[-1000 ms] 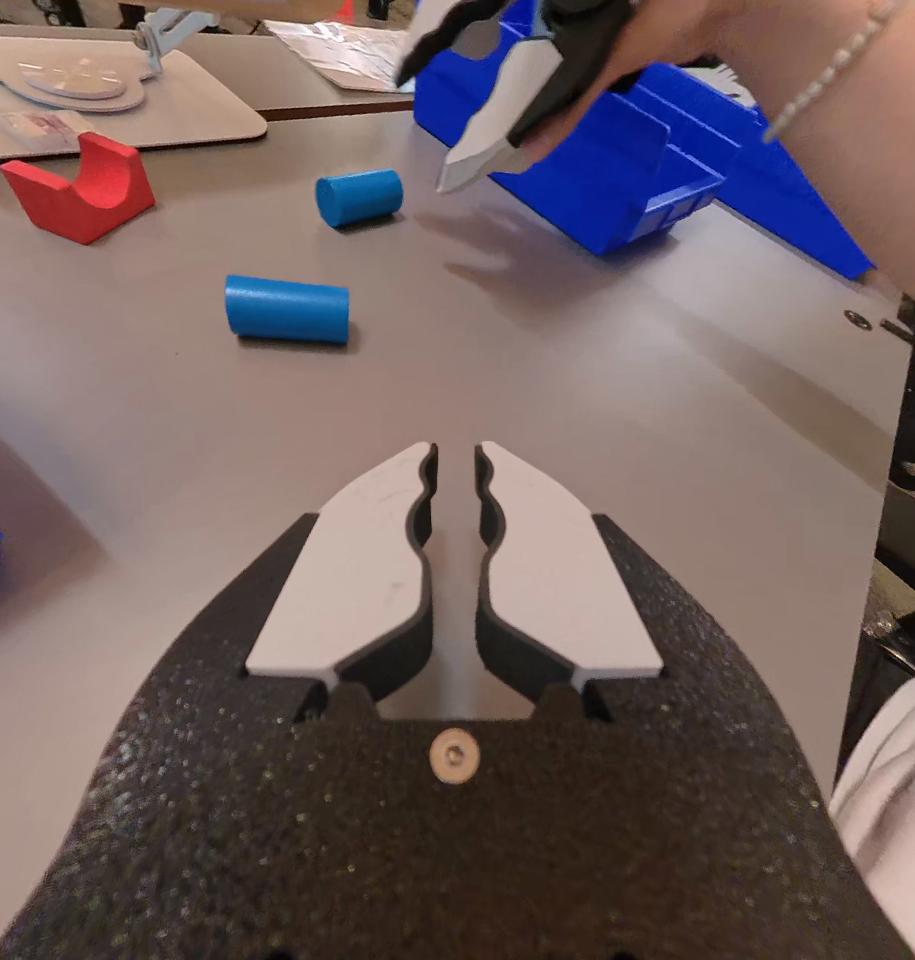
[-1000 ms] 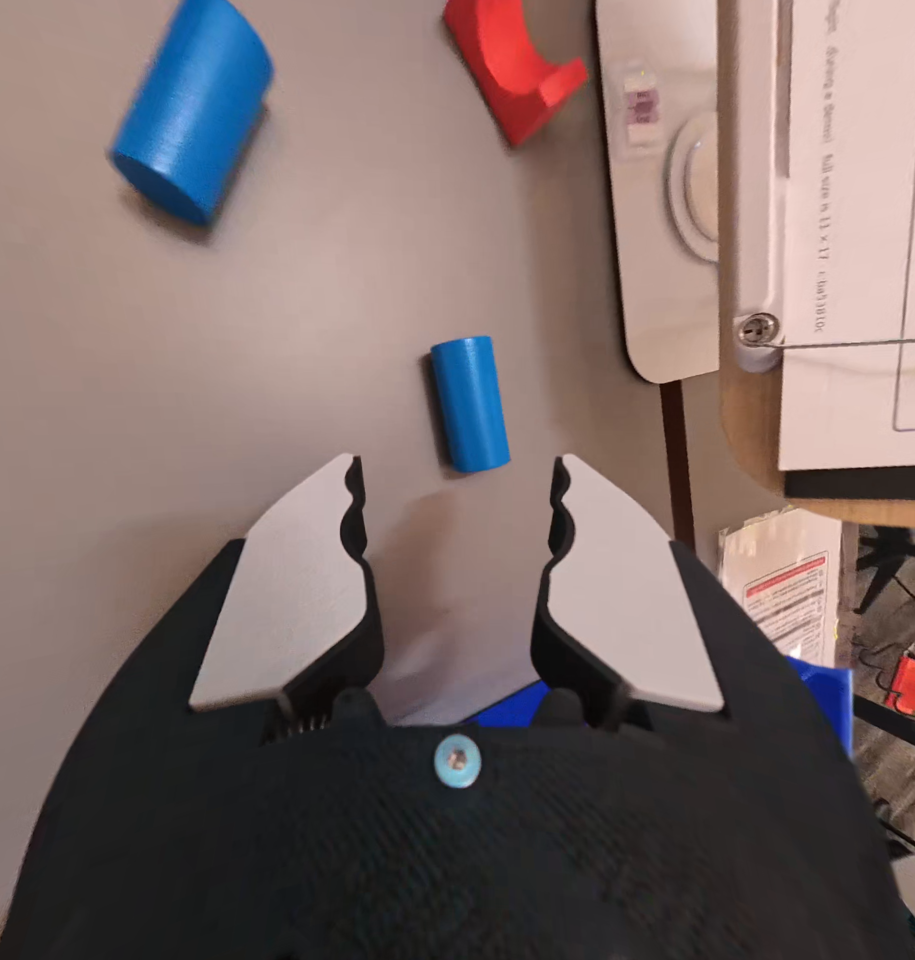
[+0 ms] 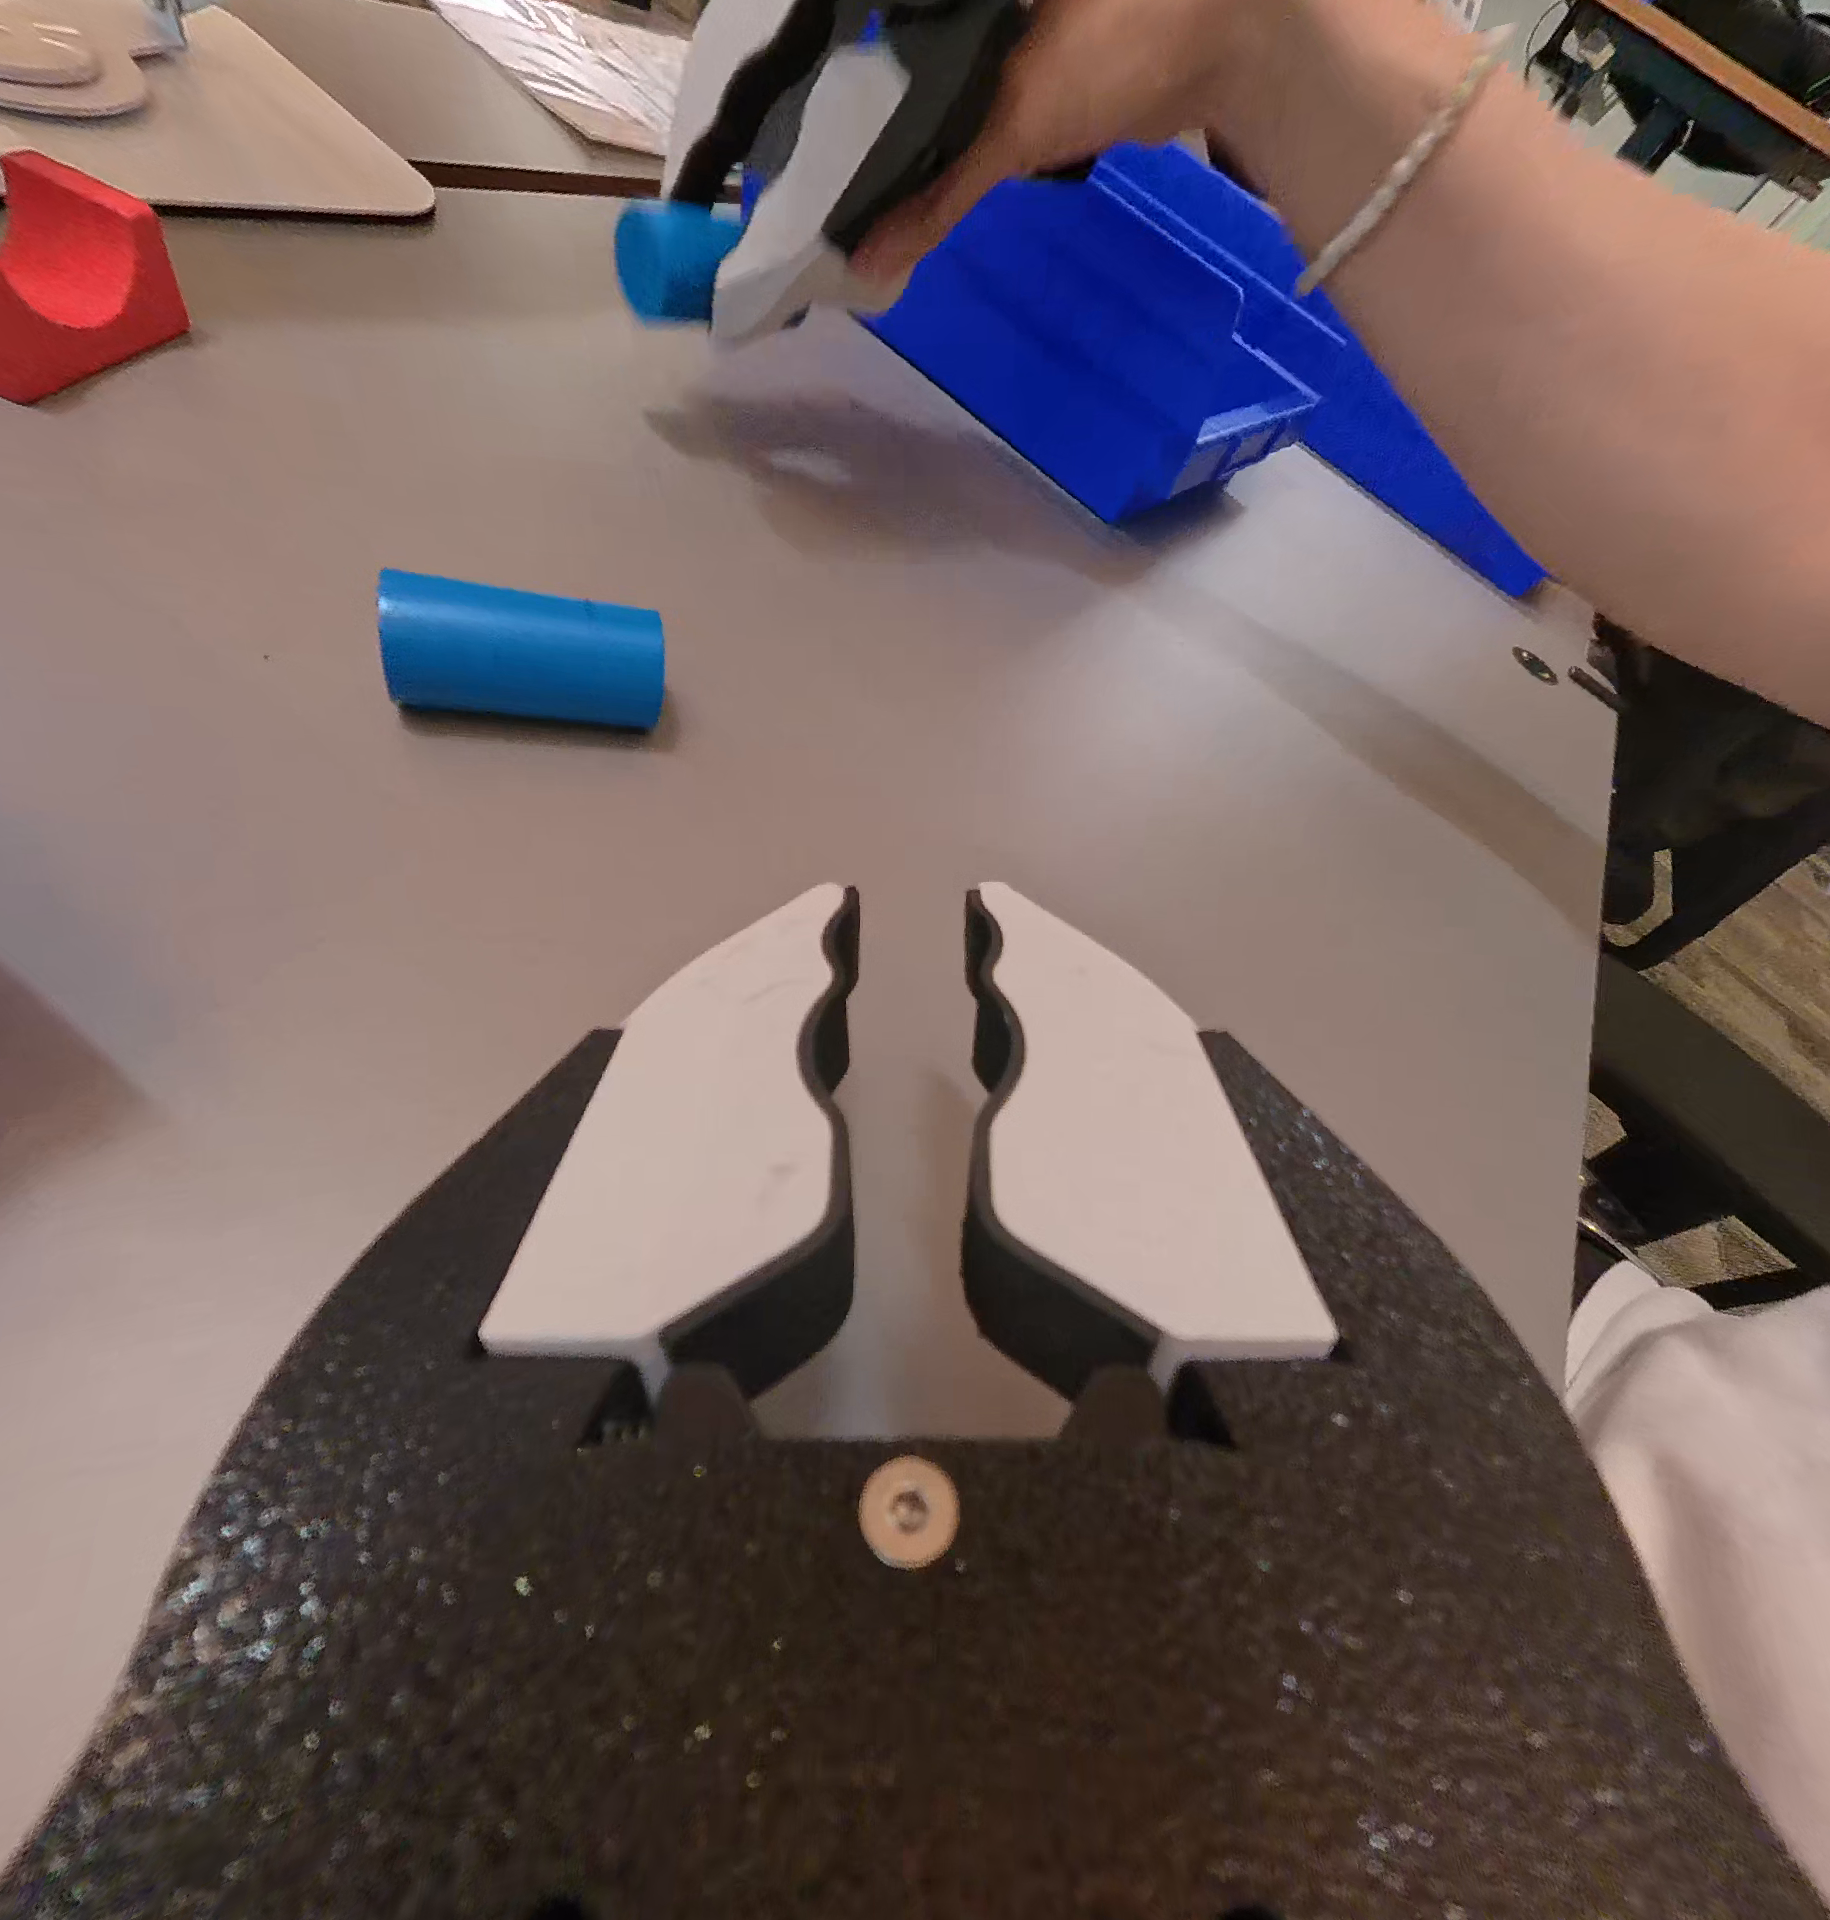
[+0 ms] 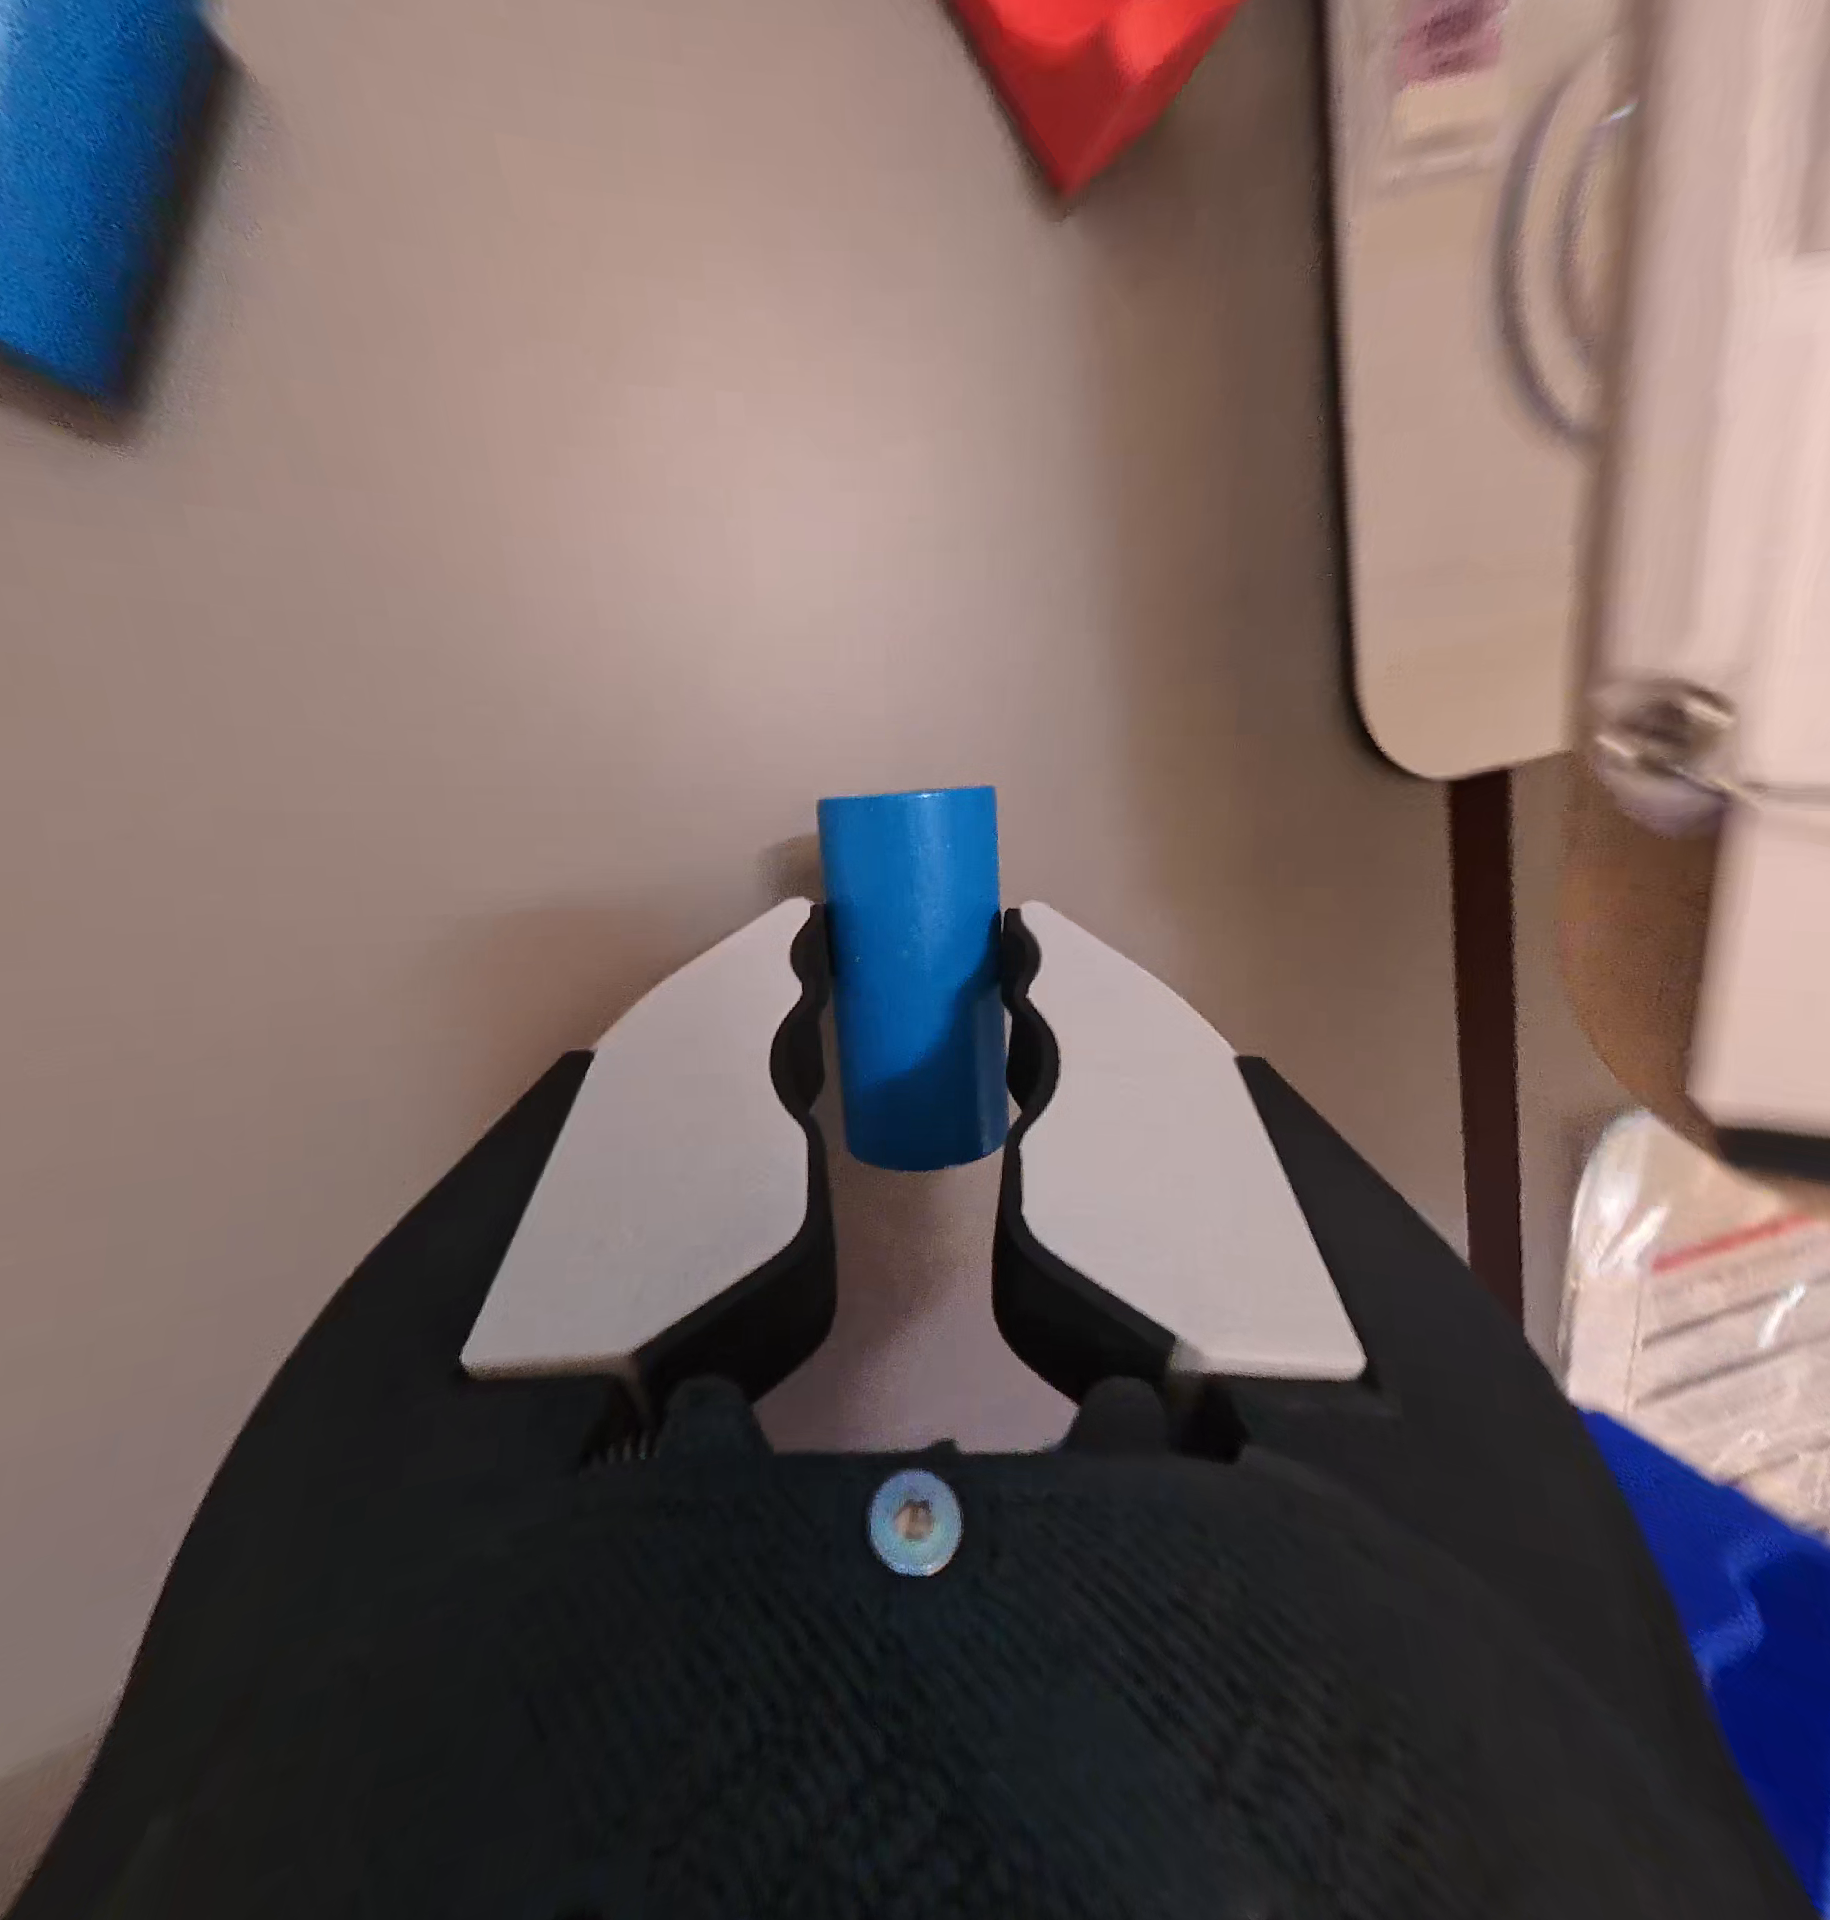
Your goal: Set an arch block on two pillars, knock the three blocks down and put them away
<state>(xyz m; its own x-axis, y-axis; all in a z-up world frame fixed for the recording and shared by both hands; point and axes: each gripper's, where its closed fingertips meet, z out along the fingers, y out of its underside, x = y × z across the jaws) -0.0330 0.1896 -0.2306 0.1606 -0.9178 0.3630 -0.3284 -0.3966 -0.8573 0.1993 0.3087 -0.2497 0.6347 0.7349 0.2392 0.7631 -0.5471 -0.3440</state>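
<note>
My right gripper (image 4: 911, 920) is shut on a small blue cylinder (image 4: 911, 987), gripping its sides low over the grey table (image 4: 578, 623). In the left wrist view the right gripper (image 3: 719, 260), held by a hand, sits over that small cylinder (image 3: 662, 260) beside a blue bin (image 3: 1098, 343). My left gripper (image 3: 911, 904) is empty, its fingers a narrow gap apart, above the table's near part. A larger blue cylinder (image 3: 521, 649) lies on its side ahead and to its left; it also shows in the right wrist view (image 4: 59, 187).
A red block with a curved notch (image 3: 59, 301) sits at the far left, also seen in the right wrist view (image 4: 1087, 73). A beige board (image 3: 267, 135) lies behind it. The table's edge (image 3: 1597, 935) runs along the right, with floor beyond.
My right gripper has moved forward and down onto the small blue cylinder and shut on it. My left gripper's fingers have parted slightly and it has moved a little closer to the larger cylinder.
</note>
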